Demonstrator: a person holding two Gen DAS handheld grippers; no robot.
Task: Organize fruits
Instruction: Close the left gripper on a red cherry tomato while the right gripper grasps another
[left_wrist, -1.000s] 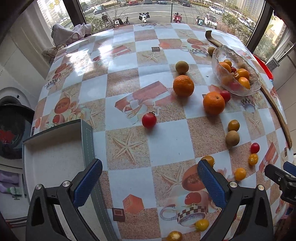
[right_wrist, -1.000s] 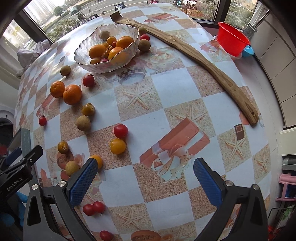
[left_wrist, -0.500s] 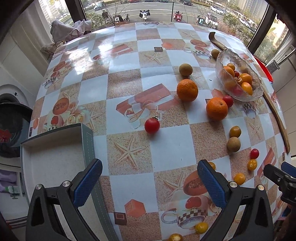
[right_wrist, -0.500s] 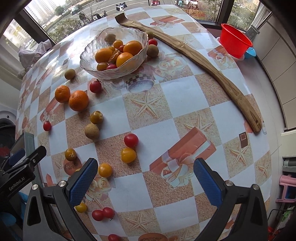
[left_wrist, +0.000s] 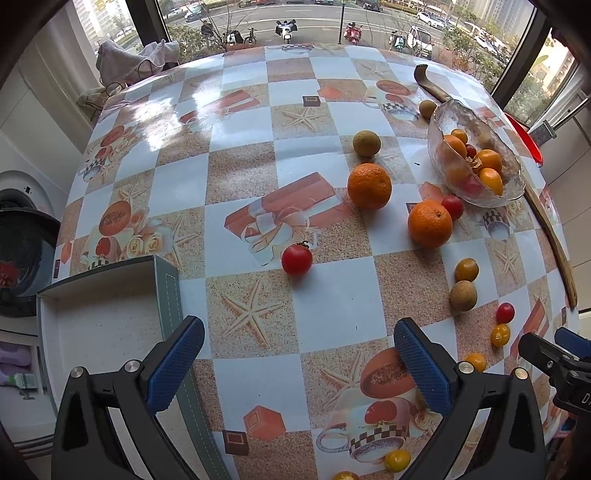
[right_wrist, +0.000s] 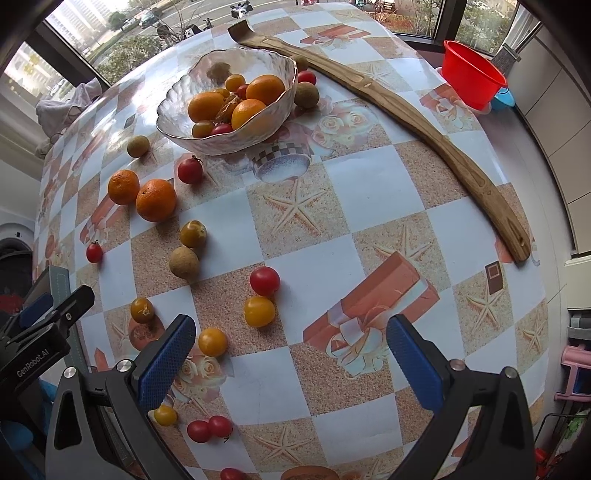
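Daylight pours in through the windows (left_wrist: 295, 22) behind my table (left_wrist: 258, 155) — bright and even. There is a white glare patch on the glossy tablecloth (left_wrist: 166, 110) at the far left, and the glass bowl (right_wrist: 229, 107) catches soft highlights. The oranges (left_wrist: 369, 186) throw short, soft shadows towards me. Both pictures are sharp in the middle, but the fisheye bends the table into a dome, and the corners go black.
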